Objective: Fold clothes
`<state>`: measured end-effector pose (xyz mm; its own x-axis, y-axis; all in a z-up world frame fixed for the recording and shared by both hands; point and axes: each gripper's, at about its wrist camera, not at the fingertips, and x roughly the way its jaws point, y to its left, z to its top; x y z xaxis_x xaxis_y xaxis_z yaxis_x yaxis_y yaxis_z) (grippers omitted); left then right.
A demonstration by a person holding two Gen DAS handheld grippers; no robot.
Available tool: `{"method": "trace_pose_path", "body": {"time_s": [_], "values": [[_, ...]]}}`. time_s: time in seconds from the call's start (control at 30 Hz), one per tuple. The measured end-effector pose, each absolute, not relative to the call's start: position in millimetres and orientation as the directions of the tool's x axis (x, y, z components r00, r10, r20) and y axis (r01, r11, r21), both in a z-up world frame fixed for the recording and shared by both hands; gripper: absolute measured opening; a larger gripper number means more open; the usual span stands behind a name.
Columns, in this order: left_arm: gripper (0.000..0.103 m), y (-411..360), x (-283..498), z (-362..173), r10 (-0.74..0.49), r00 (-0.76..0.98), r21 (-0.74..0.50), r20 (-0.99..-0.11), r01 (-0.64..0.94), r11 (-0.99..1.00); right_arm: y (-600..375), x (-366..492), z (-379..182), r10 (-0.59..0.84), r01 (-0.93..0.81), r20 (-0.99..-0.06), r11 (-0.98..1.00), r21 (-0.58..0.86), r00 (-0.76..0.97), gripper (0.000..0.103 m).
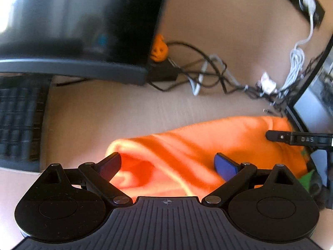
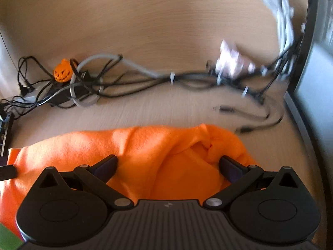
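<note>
Both grippers, left (image 1: 167,162) and right (image 2: 167,165), stand open over the orange cloth (image 2: 145,150) on the desk (image 2: 166,31). Closing on too few layers risks undoing the fold; cables (image 2: 124,83) lie near the rear edge.

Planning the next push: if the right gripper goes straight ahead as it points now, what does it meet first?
Most likely the orange garment, already bunched between the open right gripper. Beyond lies bare desk, then the cable tangle.

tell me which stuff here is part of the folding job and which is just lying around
Part of the job:
orange garment
left claw, open over the cloth
right claw, open over the cloth

Just lying about:
keyboard
monitor
pumpkin figure
tangle of cables
white cord
desk
</note>
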<state>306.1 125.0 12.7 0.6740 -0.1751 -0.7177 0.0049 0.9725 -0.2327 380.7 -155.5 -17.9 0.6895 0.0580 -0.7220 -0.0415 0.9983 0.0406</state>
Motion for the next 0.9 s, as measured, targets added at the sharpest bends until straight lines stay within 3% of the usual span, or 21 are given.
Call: {"method": "trace_pose_path", "body": {"time_s": [0.13, 0.27, 0.4, 0.6, 0.8, 0.9], "values": [[0.099, 149, 285, 17, -0.057, 0.654, -0.159, -0.754, -0.097, 0.983, -101, 321, 19, 0.051, -0.188, -0.580, 0.966, -0.178, 0.813, 0.103], [0.099, 158, 271, 10, -0.026, 0.619, -0.166, -0.785, -0.169, 0.972, -59, 280, 4, 0.175, -0.323, -0.648, 0.939, -0.115, 0.741, 0.102], [0.099, 159, 254, 13, -0.049, 0.626, -0.198, -0.778, -0.170, 0.965, -58, 259, -39, 0.166, -0.337, -0.751, 0.938, -0.080, 0.639, 0.099], [0.099, 175, 229, 19, -0.054, 0.626, -0.231, -0.778, -0.205, 0.951, -41, 212, 1, 0.242, -0.419, -0.674, 0.902, -0.110, 0.698, 0.099], [0.099, 177, 217, 19, -0.133, 0.615, -0.314, -0.777, -0.196, 0.929, 14, 197, -27, 0.333, -0.558, -0.730, 0.827, -0.078, 0.596, 0.097], [0.099, 179, 211, 18, -0.211, 0.602, -0.398, -0.770, -0.196, 0.896, 26, 198, -40, 0.310, -0.567, -0.756, 0.818, -0.096, 0.576, 0.095]]}}
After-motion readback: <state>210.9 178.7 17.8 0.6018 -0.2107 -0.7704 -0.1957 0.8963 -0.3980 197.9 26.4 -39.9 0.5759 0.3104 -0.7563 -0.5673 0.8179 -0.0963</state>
